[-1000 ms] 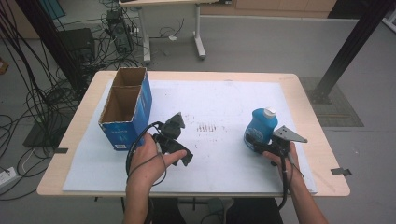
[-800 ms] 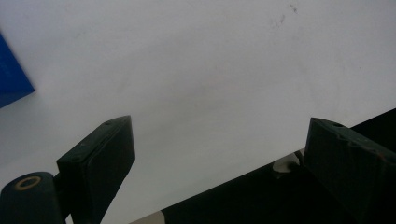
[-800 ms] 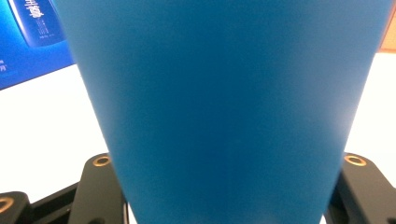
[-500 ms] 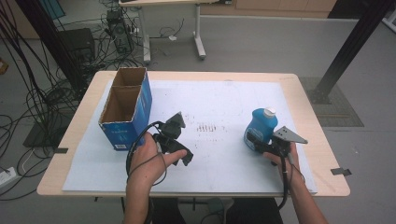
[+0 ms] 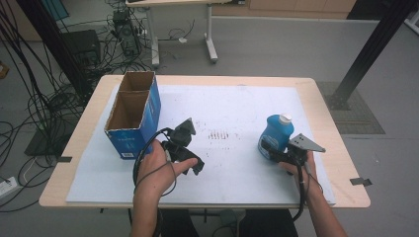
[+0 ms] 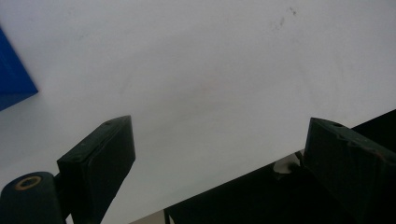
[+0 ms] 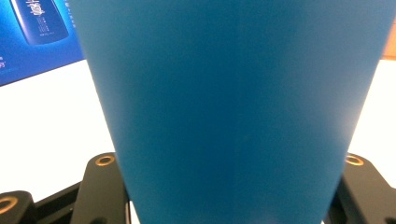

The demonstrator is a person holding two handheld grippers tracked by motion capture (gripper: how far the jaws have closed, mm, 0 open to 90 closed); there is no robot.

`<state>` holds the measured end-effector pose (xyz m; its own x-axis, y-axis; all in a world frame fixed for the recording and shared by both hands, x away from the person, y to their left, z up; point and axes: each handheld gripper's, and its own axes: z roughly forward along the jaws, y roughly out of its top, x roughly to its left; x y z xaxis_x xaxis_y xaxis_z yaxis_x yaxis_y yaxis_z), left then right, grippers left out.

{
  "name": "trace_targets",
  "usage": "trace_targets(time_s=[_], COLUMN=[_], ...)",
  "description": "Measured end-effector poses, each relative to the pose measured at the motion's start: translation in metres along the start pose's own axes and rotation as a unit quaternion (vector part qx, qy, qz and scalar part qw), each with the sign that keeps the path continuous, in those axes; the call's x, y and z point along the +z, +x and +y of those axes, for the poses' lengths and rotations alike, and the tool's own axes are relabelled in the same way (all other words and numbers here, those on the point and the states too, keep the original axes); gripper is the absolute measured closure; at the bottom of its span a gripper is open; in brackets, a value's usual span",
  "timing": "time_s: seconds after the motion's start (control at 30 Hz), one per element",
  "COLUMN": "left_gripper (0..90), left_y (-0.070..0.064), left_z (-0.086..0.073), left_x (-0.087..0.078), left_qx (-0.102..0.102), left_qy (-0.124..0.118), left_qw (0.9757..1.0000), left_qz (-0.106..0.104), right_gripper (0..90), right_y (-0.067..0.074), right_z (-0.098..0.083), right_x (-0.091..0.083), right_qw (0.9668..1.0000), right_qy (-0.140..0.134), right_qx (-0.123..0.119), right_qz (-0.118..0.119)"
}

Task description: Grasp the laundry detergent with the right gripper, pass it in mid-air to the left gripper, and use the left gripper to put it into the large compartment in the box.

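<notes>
An open-topped blue cardboard box with two compartments stands at the white table cover's left, its contents not discernible. The right gripper clamps an upright blue plastic bottle, white-capped, at right. The left gripper gapes, empty.

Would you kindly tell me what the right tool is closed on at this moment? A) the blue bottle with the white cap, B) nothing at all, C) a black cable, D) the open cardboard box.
A: the right tool sits against the blue bottle, and in the right gripper view the bottle's blue body fills the space between the two jaws.
</notes>
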<state>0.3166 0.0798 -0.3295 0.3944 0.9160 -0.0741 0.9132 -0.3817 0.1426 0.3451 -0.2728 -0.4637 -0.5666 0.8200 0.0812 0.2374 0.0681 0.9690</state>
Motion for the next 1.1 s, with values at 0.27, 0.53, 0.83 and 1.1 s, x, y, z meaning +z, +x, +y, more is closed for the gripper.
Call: trace_targets(time_s=[0.27,0.53,0.83,1.1], left_gripper=[9.5,9.5,9.5,9.5], left_y=[-0.0004,-0.0006,-0.0018,-0.0029], left_z=[0.0017,0.0030,0.0037,0.0039], left_x=[0.0007,0.0016,-0.0012,-0.0006], left_qx=[0.002,0.001,0.004,0.007], left_qy=[0.001,0.002,-0.002,0.001], left_qw=[1.0000,1.0000,1.0000,1.0000], left_qz=[0.000,0.000,0.000,0.002], right_gripper=[40.5,40.6,40.5,40.4], right_y=[0.0002,-0.0002,0.0005,0.0002], right_z=[0.0002,0.0006,0.0004,0.0002], right_x=[-0.0001,0.0001,-0.0002,0.0000], right_qw=[1.0000,1.0000,1.0000,1.0000], right_qy=[0.001,0.002,0.002,0.000], right_qx=[-0.001,-0.003,0.000,-0.003], right_qz=[0.000,0.001,0.000,-0.001])
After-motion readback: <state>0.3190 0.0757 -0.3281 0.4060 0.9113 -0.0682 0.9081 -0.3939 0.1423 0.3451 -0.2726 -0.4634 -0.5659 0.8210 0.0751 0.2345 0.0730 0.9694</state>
